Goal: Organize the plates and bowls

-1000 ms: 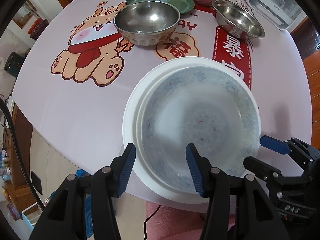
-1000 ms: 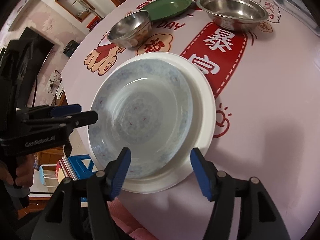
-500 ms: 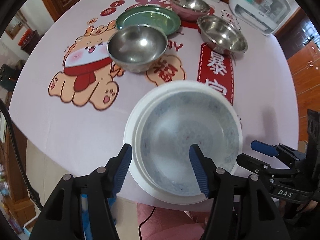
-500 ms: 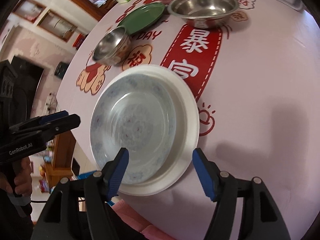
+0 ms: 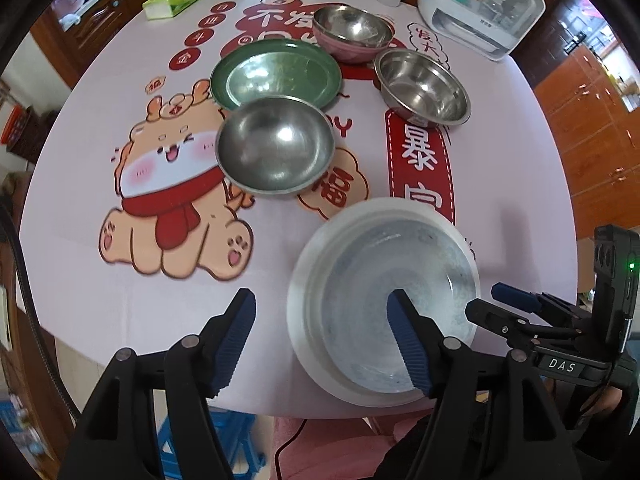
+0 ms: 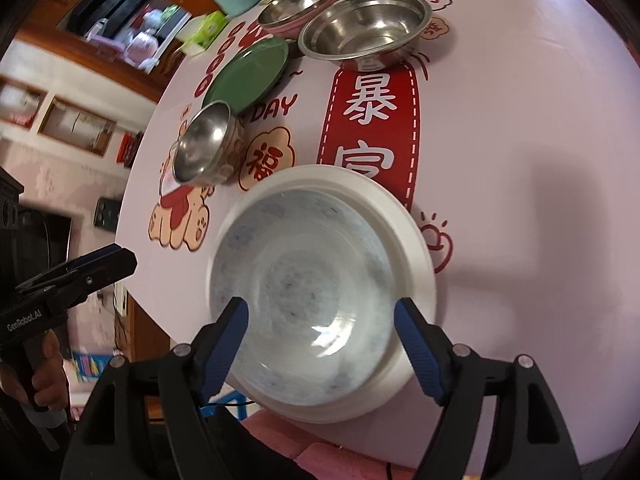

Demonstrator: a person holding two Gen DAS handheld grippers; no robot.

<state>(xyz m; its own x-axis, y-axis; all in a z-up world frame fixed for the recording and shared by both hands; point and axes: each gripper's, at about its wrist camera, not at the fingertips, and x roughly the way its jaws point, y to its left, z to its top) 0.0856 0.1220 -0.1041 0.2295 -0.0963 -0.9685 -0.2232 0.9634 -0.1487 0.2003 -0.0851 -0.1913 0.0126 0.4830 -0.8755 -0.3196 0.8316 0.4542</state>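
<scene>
i see a smooth, faintly sheened printed cloth (image 5: pixel 500 168) over the table. near its front edge a glossy, glazed-looking patterned bowl (image 6: pixel 304 292) sits in a matt white plate (image 6: pixel 416 240) that looks like plastic. further in, the round steel bowl (image 5: pixel 276 148) has a dull brushed finish, the wide steel bowl (image 5: pixel 424 88) shines brighter, and the green plate (image 5: pixel 276 74) looks glossy, like enamel. my gripper fingers (image 5: pixel 408 344) carry ribbed blue pads that look rubbery, on matt black plastic arms. the cabinets (image 5: pixel 592 120) at the right are polished wood.

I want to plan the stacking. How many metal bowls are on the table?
3. A round one sits beside the cartoon animal, a wide one sits above the red banner, and one rests in a pink bowl. None seems hidden.
</scene>
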